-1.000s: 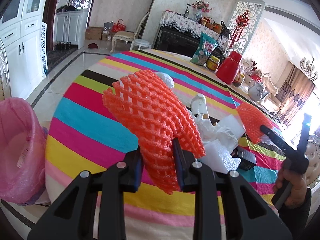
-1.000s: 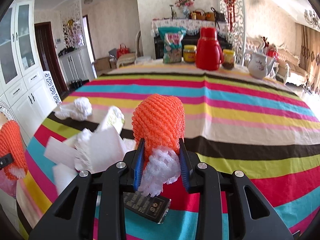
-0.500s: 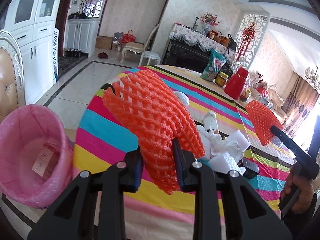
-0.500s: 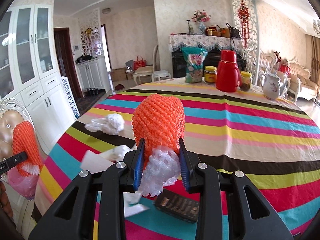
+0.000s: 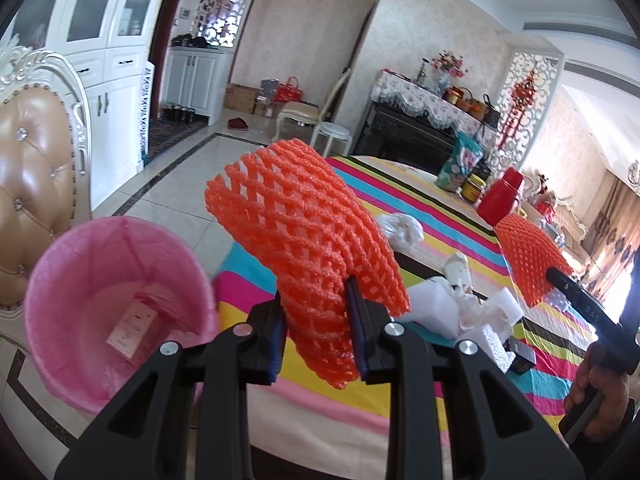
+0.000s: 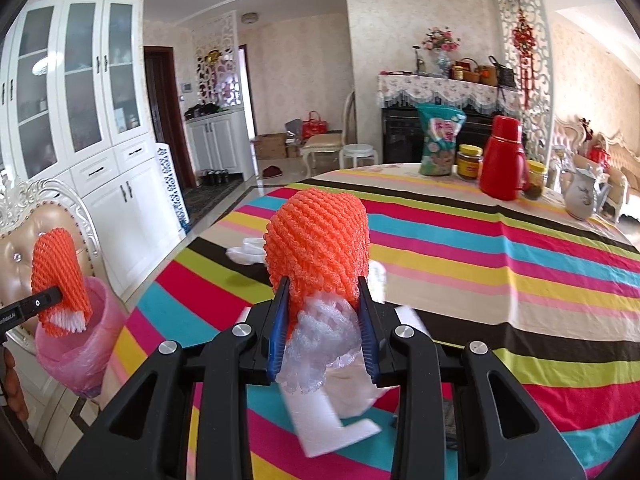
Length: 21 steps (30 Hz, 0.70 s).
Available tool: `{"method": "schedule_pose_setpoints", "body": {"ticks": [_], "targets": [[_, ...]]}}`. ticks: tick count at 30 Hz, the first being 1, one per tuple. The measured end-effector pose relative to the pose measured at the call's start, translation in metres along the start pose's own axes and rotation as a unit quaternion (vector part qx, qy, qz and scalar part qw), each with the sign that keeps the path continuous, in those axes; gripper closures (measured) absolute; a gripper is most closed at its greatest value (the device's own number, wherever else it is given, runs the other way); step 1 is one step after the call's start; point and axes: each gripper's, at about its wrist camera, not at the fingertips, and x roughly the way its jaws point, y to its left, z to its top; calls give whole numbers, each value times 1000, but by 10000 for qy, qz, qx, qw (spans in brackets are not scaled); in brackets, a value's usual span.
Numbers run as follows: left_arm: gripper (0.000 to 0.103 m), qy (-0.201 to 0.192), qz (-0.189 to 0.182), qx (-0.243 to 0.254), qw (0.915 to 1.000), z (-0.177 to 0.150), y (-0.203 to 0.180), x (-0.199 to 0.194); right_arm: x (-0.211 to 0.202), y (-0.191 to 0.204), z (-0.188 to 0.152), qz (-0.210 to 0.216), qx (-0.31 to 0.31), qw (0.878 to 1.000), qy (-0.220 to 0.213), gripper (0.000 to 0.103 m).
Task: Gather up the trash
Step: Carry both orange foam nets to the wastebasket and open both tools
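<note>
Across the striped tablecloth (image 6: 500,248) lie crumpled white papers (image 5: 460,304) near its edge. Beside the table, by a padded chair (image 5: 36,168), stands the pink-lined trash bin (image 5: 100,300). Above the bin's near rim, the left gripper (image 5: 316,332) pinches an orange foam net (image 5: 304,232). Over the table, the right gripper (image 6: 324,328) clamps a second orange foam net (image 6: 316,240) with a white foam net (image 6: 316,344) tucked beneath.

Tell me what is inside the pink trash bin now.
Inside the pink trash bin lies a pale pink paper label on the liner. The near rim hides the closest part of the bottom.
</note>
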Motion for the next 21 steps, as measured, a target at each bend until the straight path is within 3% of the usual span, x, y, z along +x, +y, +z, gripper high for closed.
{"method": "schedule_pose_setpoints", "body": {"ticks": [21], "targets": [[76, -405, 866, -495, 9942, 12, 119, -63, 26, 158, 12, 1014, -670, 9925, 104, 72]]}}
